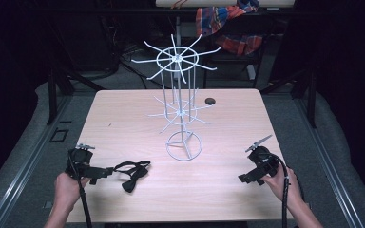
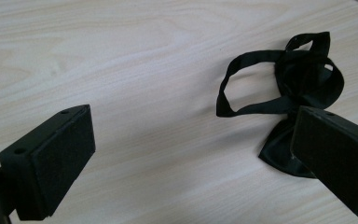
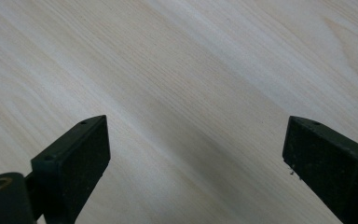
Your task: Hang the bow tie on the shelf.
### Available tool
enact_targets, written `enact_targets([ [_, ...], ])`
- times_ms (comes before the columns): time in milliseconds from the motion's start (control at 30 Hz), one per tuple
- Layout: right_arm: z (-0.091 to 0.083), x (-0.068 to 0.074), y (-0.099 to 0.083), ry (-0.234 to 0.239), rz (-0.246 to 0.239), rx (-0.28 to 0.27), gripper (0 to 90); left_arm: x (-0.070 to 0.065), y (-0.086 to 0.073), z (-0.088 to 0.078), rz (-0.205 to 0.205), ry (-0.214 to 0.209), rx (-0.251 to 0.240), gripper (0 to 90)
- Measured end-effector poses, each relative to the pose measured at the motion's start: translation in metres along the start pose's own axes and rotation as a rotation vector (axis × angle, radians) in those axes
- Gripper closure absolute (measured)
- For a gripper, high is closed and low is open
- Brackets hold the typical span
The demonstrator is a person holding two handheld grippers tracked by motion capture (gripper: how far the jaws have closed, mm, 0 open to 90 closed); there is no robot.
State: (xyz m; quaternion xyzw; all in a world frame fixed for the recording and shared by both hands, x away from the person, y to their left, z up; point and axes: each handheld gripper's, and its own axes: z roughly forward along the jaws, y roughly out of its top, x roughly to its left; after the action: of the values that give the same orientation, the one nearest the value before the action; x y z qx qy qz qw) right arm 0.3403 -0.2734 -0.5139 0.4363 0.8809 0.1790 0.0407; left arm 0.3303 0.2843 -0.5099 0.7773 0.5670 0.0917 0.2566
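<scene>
A black bow tie with a looped strap (image 1: 132, 174) lies on the wooden table (image 1: 123, 118) near its front left. My left gripper (image 1: 105, 172) is just left of it, open, jaws low over the wood. In the left gripper view the bow tie (image 2: 291, 93) lies ahead to the right, its bow partly behind the right jaw, nothing between the jaws. My right gripper (image 1: 245, 178) is held at the front right of the table, open over bare wood (image 3: 191, 93). A white wire display rack (image 1: 181, 99) with two tiers of radiating hooks stands at the table's middle.
A small dark hole (image 1: 210, 100) sits in the tabletop behind the rack. Behind the table a chair carries a red and blue plaid cloth (image 1: 228, 23). Dark stands and cables ring the table on the grey floor.
</scene>
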Motion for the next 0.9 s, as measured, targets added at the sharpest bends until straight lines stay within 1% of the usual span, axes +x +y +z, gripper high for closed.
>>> enact_targets([
  [33,0.000,0.000,0.000,0.008,0.007,-0.012,7.7,-0.001,0.002,-0.001,0.004,-0.001,-0.007,0.0],
  [67,0.000,0.000,0.000,0.008,0.007,-0.012,7.7,-0.001,0.002,-0.001,0.004,-0.001,-0.007,0.0],
  [100,0.000,0.000,0.000,0.006,0.009,-0.012,8.1,-0.002,0.005,-0.002,0.002,-0.002,-0.023,0.0],
  [133,0.000,0.000,0.000,0.006,0.009,-0.012,8.1,-0.002,0.005,-0.002,0.002,-0.002,-0.023,0.0],
  [167,0.000,0.000,0.000,-0.001,0.001,-0.001,8.1,-0.002,0.007,-0.002,0.005,-0.002,-0.032,0.0],
  [200,0.001,0.001,0.001,0.012,0.010,-0.006,8.3,-0.002,0.009,-0.002,0.002,-0.003,-0.038,0.0],
  [233,0.002,0.002,0.001,0.012,0.011,-0.009,8.3,-0.001,0.013,-0.001,0.000,-0.010,-0.046,0.0],
  [267,0.002,0.002,0.001,0.012,0.011,-0.009,8.3,-0.001,0.013,-0.001,0.000,-0.010,-0.046,0.0],
  [300,0.003,0.002,0.001,0.006,0.006,-0.006,8.5,-0.002,0.016,0.001,0.001,-0.018,-0.048,0.0],
  [333,0.002,0.001,0.002,0.006,0.001,0.008,8.6,-0.002,0.018,0.002,0.003,-0.021,-0.048,0.0],
  [433,0.003,0.002,0.002,0.007,0.011,-0.004,9.0,-0.003,0.021,0.005,0.011,-0.025,-0.044,0.0],
  [533,0.003,0.002,0.001,0.003,0.010,-0.005,9.4,-0.006,0.026,0.011,0.017,-0.031,-0.031,0.0],
  [600,0.002,0.002,0.001,0.002,0.006,0.000,9.6,-0.010,0.030,0.018,0.029,-0.033,-0.007,0.0],
  [633,0.003,0.002,0.001,0.003,0.006,0.000,9.7,-0.010,0.030,0.018,0.029,-0.033,-0.007,0.2],
  [667,0.003,0.002,0.001,0.003,0.008,0.002,9.8,-0.013,0.032,0.022,0.044,-0.033,0.011,0.3],
  [700,0.003,0.002,0.001,0.003,0.008,0.002,9.8,-0.013,0.032,0.022,0.044,-0.033,0.011,0.3],
  [767,0.003,0.002,0.001,0.005,0.008,0.010,10.0,-0.015,0.035,0.029,0.058,-0.030,0.036,0.3],
  [800,0.003,0.002,0.001,0.005,0.008,0.010,10.0,-0.015,0.035,0.029,0.058,-0.030,0.036,0.3],
  [833,0.003,0.002,0.001,0.005,0.010,0.012,10.2,-0.015,0.037,0.034,0.061,-0.025,0.055,0.3],
  [867,0.003,0.002,0.001,0.005,0.010,0.012,10.2,-0.015,0.037,0.034,0.061,-0.025,0.055,0.3],
  [900,0.003,0.002,0.002,0.005,0.007,0.015,10.6,-0.016,0.038,0.038,0.061,-0.032,0.075,0.4],
])
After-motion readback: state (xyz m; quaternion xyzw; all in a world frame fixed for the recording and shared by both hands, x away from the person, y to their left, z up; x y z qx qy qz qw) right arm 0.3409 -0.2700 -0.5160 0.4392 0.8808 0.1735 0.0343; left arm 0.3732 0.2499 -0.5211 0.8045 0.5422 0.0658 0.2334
